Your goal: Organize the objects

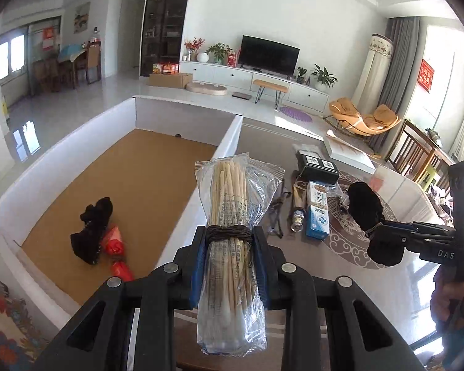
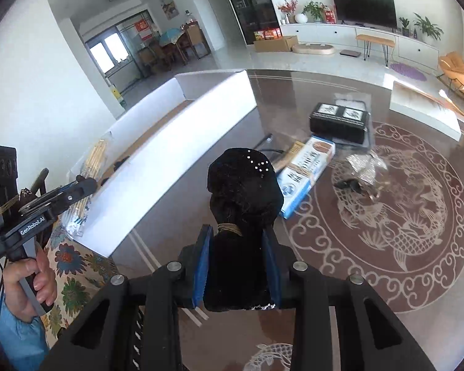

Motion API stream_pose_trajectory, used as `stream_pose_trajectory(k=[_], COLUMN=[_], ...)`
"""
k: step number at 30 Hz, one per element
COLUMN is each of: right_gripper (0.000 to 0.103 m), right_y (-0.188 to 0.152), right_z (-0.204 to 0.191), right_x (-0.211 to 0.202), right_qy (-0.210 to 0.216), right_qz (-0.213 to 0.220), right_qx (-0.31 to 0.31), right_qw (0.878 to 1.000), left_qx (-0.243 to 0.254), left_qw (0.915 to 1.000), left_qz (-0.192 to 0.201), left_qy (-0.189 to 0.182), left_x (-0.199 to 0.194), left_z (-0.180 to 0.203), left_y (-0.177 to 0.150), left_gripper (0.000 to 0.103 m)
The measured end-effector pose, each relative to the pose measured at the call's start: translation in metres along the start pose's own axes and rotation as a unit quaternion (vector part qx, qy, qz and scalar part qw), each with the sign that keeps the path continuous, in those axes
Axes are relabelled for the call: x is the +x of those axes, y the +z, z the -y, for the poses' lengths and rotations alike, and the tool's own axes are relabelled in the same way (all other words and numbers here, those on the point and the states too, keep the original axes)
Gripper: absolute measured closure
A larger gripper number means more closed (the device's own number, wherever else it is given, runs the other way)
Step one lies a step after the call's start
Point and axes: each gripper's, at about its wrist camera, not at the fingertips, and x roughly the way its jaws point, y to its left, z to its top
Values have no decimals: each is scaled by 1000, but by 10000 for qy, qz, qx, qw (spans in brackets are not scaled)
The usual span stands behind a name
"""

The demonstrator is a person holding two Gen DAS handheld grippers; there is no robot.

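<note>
The left tongs [image 1: 229,241] pinch a clear crinkly plastic bag of chopsticks [image 1: 232,216], a bundle of pale thin wooden sticks bound at the waist by a dark band; the blue pads press it from both sides. The bag stands lengthwise along the fingers and hangs over the white wall of the box [image 1: 222,151]. That box is wide and shallow, with smooth white sides and a flat brown cardboard floor. On its floor, down to the left, lie a soft black fabric bundle [image 1: 92,232] and, touching it, a shiny red packet [image 1: 116,247].

The right tongs [image 2: 238,266] grip a second black cloth bundle [image 2: 244,191], fuzzy and rounded at the top, dotted with small sparkles and tied with tan cord near the pads. It is held above the glossy brown surface [image 2: 386,324], which carries a pale round pattern of fish and swirling clouds. The left hand [image 2: 31,275] wraps around its handle at the edge of the right view, above a flowered cloth [image 2: 74,266].

Farther out on the surface lie a blue and white carton [image 2: 306,173], a crumpled clear wrapper [image 2: 365,167] just right of it, then a black rectangular case [image 2: 338,120] with two light panels on its lid. Beyond sits a flat white box [image 2: 423,108].
</note>
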Motion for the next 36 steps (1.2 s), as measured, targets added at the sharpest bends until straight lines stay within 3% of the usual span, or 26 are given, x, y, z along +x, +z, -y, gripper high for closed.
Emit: stream_pose_trajectory(k=[5,10,14,21,22,23,24,25,26,27,31,33,35,36], right_gripper=[70,70,70,70,68,59,49,25,17,17,16,12,1,0], right_y=[55,86,94,93,92,93,94,95,96,96,86,71,51,40], right_z=[-105,-182,-210,-218,-218,-216,-214,-210,-204,-198,-169,-143,-107,-82], right_x=[26,72,113,160,164,167,170,172,171,166,134,113,89,74], right_qy=[928,1142,1032,777,732,680,689,719,765,814,598,364,140,21], right_qz=[192,233,96,-140,-145,-132,-145,-170,-152,-87,250,469,715,850], right_qx=[-560,-1138,-1337,-1407,-1415,-1399,-1344,-1248,-1150,-1091,-1197,-1208,-1090,-943], right_qw=[9939,9866,9856,9869,9871,9877,9884,9894,9903,9906,9907,9909,9914,9919], left_qx=[-516,-610,-539,-432,-401,-376,-352,-348,-368,-374,-338,-249,-81,4], left_qw=[9949,9877,9852,9835,9821,9807,9795,9774,9749,9738,9847,9926,9955,9985], left_qz=[-43,-183,-294,-387,-380,-366,-398,-480,-494,-390,-99,0,-52,-113], left_qy=[863,1429,1598,1711,1801,1885,1943,2029,2141,2209,1708,1188,938,543], left_x=[-5,6,20,39,41,42,45,48,49,45,25,15,13,14], left_z=[-81,-119,-128,-133,-132,-131,-131,-130,-130,-128,-89,-50,1,25], left_y=[20,24,22,19,19,18,18,18,18,18,20,20,11,4], left_gripper=[75,75,75,75,74,73,62,31,14,1,1,1,3,2])
